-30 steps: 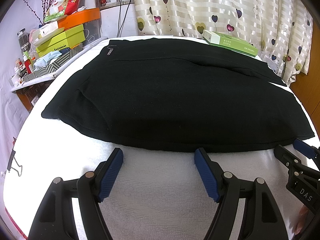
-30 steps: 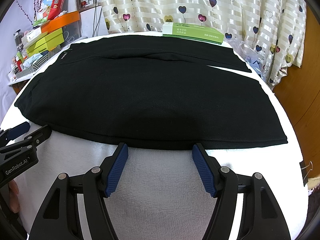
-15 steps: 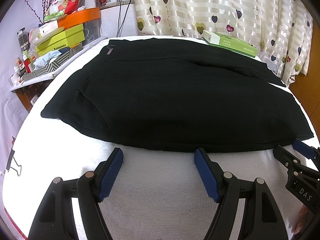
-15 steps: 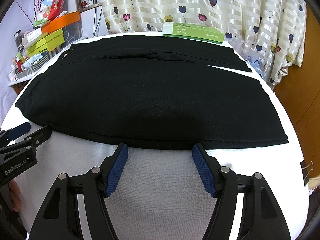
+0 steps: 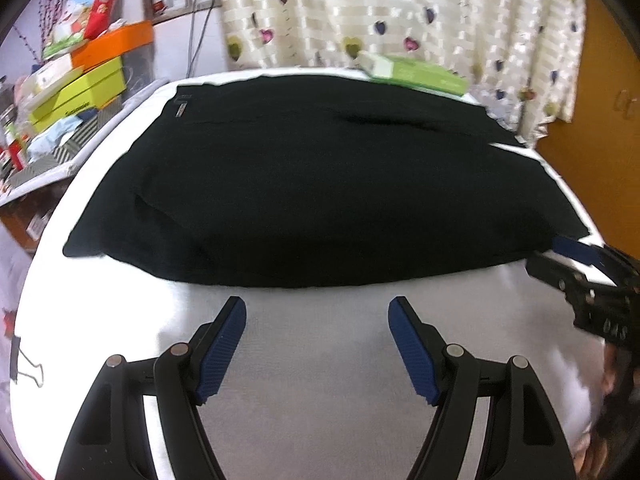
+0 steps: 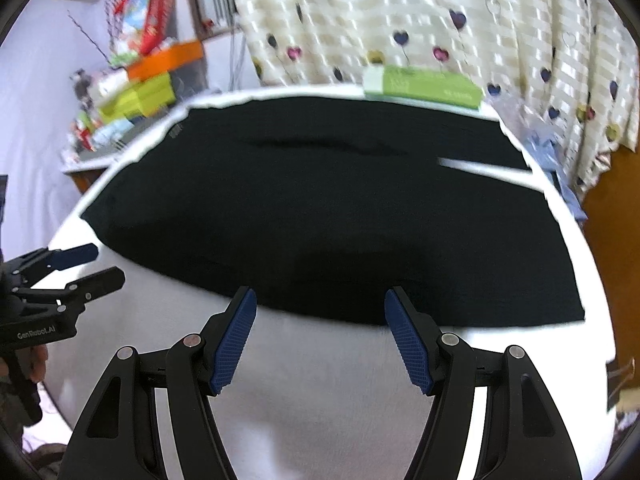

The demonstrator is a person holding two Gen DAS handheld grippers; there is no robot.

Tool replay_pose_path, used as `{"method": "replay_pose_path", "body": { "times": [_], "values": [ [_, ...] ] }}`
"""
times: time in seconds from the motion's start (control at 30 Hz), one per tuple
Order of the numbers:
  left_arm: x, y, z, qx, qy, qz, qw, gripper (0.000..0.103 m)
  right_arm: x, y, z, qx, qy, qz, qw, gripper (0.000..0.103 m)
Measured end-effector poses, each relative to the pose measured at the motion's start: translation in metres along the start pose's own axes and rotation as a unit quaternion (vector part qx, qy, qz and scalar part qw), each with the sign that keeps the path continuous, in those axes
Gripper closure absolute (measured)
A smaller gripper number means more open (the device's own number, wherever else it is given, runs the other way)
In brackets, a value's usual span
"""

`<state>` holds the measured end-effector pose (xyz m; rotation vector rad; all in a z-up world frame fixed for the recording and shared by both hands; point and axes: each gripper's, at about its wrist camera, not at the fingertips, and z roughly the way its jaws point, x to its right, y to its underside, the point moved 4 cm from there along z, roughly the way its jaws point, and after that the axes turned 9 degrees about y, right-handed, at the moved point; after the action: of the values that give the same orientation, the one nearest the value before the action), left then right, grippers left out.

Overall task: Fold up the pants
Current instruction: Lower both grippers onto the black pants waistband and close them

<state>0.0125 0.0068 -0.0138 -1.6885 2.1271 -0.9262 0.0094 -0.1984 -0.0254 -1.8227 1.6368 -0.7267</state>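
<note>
Black pants (image 5: pixel 320 184) lie spread flat on a white towel-covered table (image 5: pixel 312 360), waistband to the left, leg ends to the right; they also fill the right wrist view (image 6: pixel 328 216). My left gripper (image 5: pixel 317 308) is open and empty, just short of the pants' near edge. My right gripper (image 6: pixel 320 298) is open and empty, its fingertips at the near hem. Each gripper shows in the other's view: the right one (image 5: pixel 560 260) beside the leg end, the left one (image 6: pixel 92 266) near the waist corner.
A green box (image 5: pixel 416 74) lies at the table's far edge by the heart-print curtain (image 5: pixel 400 8). Stacked yellow and orange boxes (image 5: pixel 80 84) crowd a shelf at the left. Binder clips (image 5: pixel 24 368) (image 6: pixel 620 376) grip the towel edges. A wooden door (image 6: pixel 616 232) stands at the right.
Both views are now blurred by motion. Both grippers have shifted forward and apart: the right one has drawn up to the near hem and leg end, the left toward the waist side. Jaws stay open.
</note>
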Motion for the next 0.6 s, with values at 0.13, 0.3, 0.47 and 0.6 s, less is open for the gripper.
{"method": "replay_pose_path", "body": {
  "times": [0.13,0.3,0.47,0.6],
  "values": [
    [0.000,-0.017,-0.023,0.023,0.016,0.014,0.9995,0.028,0.002,-0.025,-0.005,0.018,-0.026,-0.007,0.999,0.036],
    [-0.008,-0.055,-0.034,0.048,0.015,0.035,0.9981,0.027,0.007,-0.066,-0.006,0.056,-0.014,-0.041,0.997,0.036],
    [-0.026,-0.096,-0.022,0.043,0.022,0.036,0.9982,0.027,0.018,-0.106,0.010,0.071,-0.003,-0.060,0.996,0.036],
    [-0.038,-0.126,-0.006,0.039,0.002,0.054,0.9978,0.028,0.030,-0.132,0.030,0.063,-0.012,-0.064,0.996,0.036]
  ]
}}
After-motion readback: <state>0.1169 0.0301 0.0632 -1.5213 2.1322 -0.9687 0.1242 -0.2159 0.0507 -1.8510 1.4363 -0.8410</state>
